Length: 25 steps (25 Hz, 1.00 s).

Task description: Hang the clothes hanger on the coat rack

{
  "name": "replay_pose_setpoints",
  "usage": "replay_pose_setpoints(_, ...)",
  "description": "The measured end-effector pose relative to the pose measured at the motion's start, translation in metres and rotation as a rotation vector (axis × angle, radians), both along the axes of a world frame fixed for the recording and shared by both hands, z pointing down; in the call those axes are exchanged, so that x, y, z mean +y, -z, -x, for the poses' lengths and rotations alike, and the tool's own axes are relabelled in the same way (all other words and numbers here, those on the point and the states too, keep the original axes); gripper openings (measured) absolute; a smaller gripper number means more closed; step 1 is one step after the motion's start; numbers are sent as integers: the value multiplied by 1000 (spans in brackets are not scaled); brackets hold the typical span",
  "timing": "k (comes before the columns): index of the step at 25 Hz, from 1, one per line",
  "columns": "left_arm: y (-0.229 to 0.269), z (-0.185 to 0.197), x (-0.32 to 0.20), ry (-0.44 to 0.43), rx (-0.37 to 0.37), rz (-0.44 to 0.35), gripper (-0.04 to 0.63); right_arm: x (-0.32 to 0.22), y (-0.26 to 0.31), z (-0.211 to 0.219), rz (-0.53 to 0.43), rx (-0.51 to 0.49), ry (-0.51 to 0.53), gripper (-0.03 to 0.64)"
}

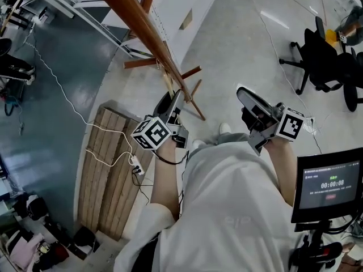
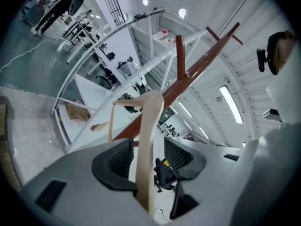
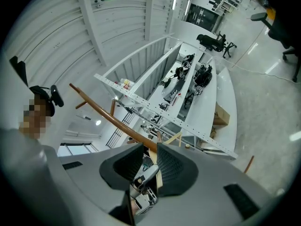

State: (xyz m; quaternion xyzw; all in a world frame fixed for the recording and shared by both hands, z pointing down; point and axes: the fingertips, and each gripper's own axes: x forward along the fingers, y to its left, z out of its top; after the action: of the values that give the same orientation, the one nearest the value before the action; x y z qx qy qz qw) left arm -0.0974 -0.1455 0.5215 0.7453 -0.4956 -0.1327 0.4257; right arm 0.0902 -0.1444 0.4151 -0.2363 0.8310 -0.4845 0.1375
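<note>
Left gripper view: the left gripper [image 2: 146, 146] has its jaws spread wide, and the pale wooden clothes hanger [image 2: 151, 119] runs up between the ribbed pads with a gap on either side, so neither pad presses on it. The hanger's top meets the brown coat rack [image 2: 203, 62] at its slanting pole; its hook cannot be made out. The right gripper [image 3: 150, 150] holds nothing, its jaws only narrowly apart

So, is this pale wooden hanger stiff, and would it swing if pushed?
Probably stiff: the hanger looks like solid wood, bars straight. Probably light: the bars are thin. It seems to hang from the coat rack, so a push might swing it.
</note>
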Motion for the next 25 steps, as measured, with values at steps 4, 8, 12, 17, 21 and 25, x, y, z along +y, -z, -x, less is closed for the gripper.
replay_pose_setpoints(4, 5, 24, 2, 96, -30, -23, 195, 1, -1, 7, 3, -8, 18, 97)
replay_pose_setpoints(8, 12, 40, 10, 167, -34, -38, 195, 3, 1, 13, 1, -14, 45, 97)
replay_pose_setpoints(12, 23, 54, 23, 224, -39, -53, 195, 5, 4, 21, -4, -32, 79, 97)
replay_pose_setpoints(17, 37, 68, 54, 300, -58, -66, 195, 11, 10, 35, -30, -30, 149, 97)
replay_pose_setpoints(21, 57, 75, 84, 359, -72, -95, 195, 19, 24, 54, -67, -40, 237, 97)
replay_pose_setpoints(25, 77, 75, 117, 413, -97, -123, 195, 33, 33, 87, -89, -82, 375, 97)
